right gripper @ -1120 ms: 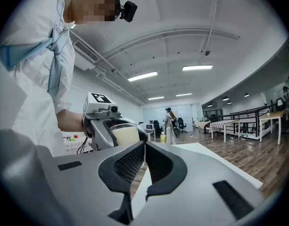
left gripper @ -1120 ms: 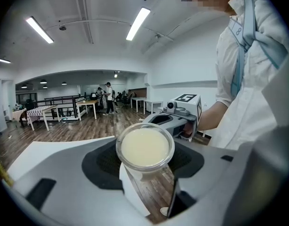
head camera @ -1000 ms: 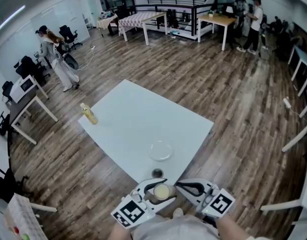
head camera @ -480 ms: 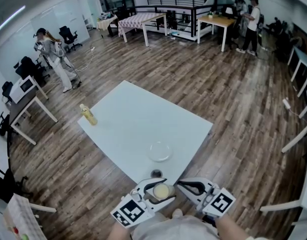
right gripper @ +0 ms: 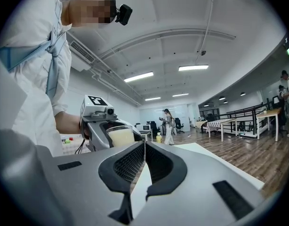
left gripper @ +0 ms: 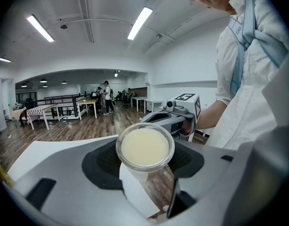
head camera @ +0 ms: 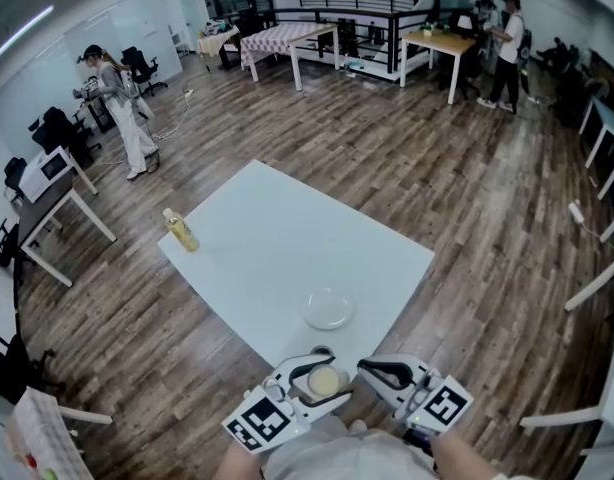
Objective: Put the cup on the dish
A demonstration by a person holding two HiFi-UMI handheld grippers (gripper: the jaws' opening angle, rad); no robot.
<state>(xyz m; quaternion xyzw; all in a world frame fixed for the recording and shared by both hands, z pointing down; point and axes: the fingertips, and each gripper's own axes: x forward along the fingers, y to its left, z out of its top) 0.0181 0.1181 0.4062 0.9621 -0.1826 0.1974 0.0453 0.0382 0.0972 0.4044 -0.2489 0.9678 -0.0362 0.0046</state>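
Observation:
The cup (head camera: 324,381) is a clear tumbler filled with pale yellow liquid. My left gripper (head camera: 333,379) is shut on it, low in the head view just short of the table's near corner. In the left gripper view the cup (left gripper: 144,147) stands upright between the black pads, gripper (left gripper: 144,160) closed around its sides. The dish (head camera: 329,308), a shallow clear saucer, lies on the white table (head camera: 277,238) just beyond the cup. My right gripper (head camera: 371,371) hovers beside the left one, shut with nothing in it; its pads (right gripper: 135,161) meet, and the cup (right gripper: 120,136) shows to its left.
A small dark round thing (head camera: 319,350) sits at the table's near corner, between dish and cup. A yellow bottle (head camera: 179,230) stands at the table's left corner. A person (head camera: 122,108) stands far left; desks and chairs ring the wooden floor.
Both grippers and the cup hold their places. The head view has shifted slightly, so the dish sits a little lower and further right. The person at far left has stepped along.

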